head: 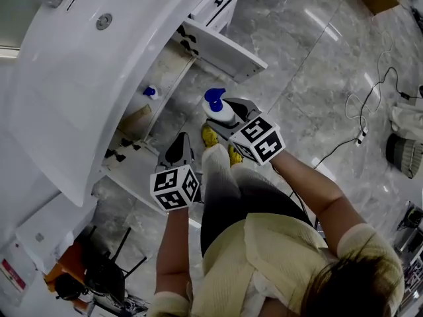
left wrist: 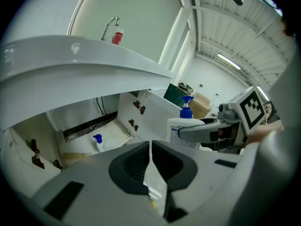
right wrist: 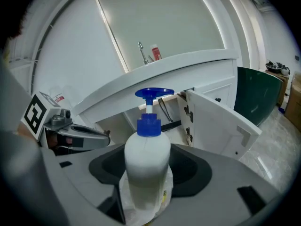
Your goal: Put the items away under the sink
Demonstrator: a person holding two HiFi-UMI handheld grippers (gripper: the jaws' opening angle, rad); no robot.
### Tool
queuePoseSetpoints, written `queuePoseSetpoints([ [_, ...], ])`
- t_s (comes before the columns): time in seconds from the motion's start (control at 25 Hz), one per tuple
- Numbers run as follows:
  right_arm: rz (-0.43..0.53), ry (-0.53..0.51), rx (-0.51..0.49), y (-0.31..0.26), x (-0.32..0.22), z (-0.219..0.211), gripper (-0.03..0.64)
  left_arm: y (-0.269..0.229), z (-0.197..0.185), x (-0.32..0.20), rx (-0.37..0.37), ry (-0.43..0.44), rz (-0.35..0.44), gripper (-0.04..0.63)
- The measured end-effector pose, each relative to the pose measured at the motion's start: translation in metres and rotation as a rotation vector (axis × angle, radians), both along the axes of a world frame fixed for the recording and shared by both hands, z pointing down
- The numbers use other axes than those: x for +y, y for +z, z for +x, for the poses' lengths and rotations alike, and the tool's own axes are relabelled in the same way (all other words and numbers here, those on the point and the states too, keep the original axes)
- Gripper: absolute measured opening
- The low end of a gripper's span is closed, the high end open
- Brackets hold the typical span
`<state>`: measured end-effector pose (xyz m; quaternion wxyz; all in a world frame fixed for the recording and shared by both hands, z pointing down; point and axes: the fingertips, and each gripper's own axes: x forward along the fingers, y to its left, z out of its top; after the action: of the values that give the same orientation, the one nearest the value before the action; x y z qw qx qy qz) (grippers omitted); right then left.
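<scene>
Pump bottle (right wrist: 146, 157) | white body, blue pump, upright | in right tongs (right wrist: 147, 185)

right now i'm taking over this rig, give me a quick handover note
Left gripper: jaws together, nothing in them, held low in front of the sink unit.
Right gripper: shut on the white pump bottle, which is upright and still outside the cabinet.
Under-sink cabinet: doors open, and a small blue-capped bottle stands on its floor.
Left to do: set the pump bottle inside, then probably close the doors.
</scene>
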<state>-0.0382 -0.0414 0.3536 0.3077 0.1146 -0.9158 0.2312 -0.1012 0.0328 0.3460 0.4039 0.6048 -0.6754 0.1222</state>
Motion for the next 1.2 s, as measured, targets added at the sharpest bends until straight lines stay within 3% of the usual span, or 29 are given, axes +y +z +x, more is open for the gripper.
queuePoseSetpoints([
  [0.16, 0.005, -0.015, 0.027, 0.027, -0.008, -0.008, 0.268, 0.022, -0.003, -0.007, -0.040, 0.018, -0.011, 0.052],
  [0.88, -0.045, 0.018, 0.097, 0.149, -0.043, -0.043, 0.268, 0.121, -0.020, -0.037, -0.027, 0.033, -0.111, 0.052],
  [1.2, -0.028, 0.033, 0.089, 0.186, -0.065, -0.067, 0.268, 0.148, -0.032, -0.058, -0.015, 0.017, -0.112, 0.052],
])
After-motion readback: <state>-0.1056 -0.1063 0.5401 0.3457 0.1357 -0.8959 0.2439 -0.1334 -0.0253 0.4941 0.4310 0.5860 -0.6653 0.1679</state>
